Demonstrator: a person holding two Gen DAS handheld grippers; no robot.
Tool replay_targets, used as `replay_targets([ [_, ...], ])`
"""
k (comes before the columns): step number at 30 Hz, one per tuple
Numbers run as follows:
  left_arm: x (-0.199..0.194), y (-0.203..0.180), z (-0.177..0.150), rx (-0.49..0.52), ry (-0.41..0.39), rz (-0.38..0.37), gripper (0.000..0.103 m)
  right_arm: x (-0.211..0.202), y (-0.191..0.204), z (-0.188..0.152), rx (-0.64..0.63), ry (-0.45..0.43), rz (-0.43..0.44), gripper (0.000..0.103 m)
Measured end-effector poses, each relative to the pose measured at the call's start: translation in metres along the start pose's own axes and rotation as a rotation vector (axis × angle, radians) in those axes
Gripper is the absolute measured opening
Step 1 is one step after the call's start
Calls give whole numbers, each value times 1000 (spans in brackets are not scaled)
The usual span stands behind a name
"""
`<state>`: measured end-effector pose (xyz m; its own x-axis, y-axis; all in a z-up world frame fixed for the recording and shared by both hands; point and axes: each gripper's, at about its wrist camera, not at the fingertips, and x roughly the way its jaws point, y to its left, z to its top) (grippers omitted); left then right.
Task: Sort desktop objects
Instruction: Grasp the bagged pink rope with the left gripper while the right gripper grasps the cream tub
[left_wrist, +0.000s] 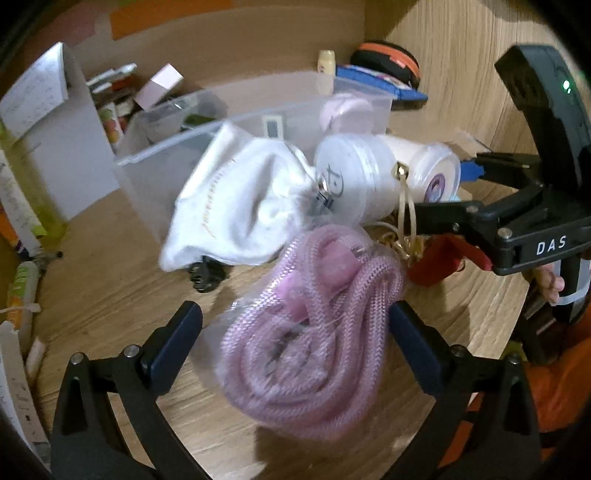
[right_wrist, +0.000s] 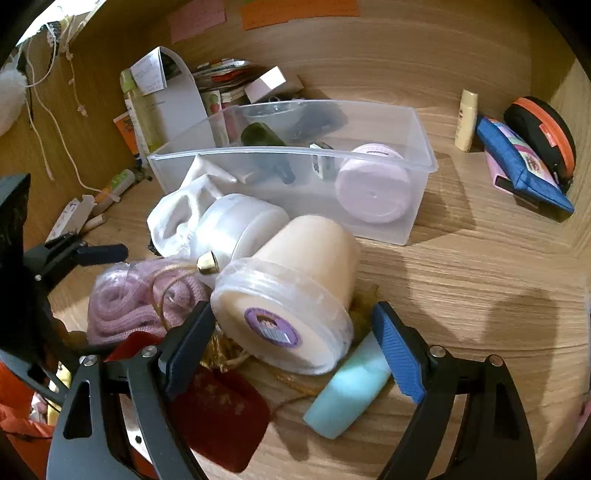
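Btwn left gripper (left_wrist: 295, 339) fingers | bagged pink cable (left_wrist: 314, 332) | untouched

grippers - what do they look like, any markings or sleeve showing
Both are black plastic two-finger tools with silver pivot screws and ribbed blue pads. The right gripper bears white "DAS" lettering and a green light on its body. The left gripper matches. An orange sleeve shows behind.

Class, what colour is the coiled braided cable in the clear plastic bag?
Pale pink; the coiled braided cable shows best in the left wrist view.
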<state>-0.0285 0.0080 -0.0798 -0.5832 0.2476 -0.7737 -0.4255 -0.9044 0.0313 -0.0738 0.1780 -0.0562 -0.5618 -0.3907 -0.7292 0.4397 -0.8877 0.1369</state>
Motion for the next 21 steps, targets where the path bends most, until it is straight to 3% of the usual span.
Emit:
replay_targets([
  [9, 1, 8, -4, -39, 9, 4, 102, -3, -10, 1, 46, -21, 31, 83],
  [15, -8, 25, -14, -144, 6, -4, 91, -25, -30, 1, 93, -60, 28, 82],
  [21, -12, 23, -12, -114, 9, 12, 93, -25, -36, -3, 131, -54, 35, 84],
])
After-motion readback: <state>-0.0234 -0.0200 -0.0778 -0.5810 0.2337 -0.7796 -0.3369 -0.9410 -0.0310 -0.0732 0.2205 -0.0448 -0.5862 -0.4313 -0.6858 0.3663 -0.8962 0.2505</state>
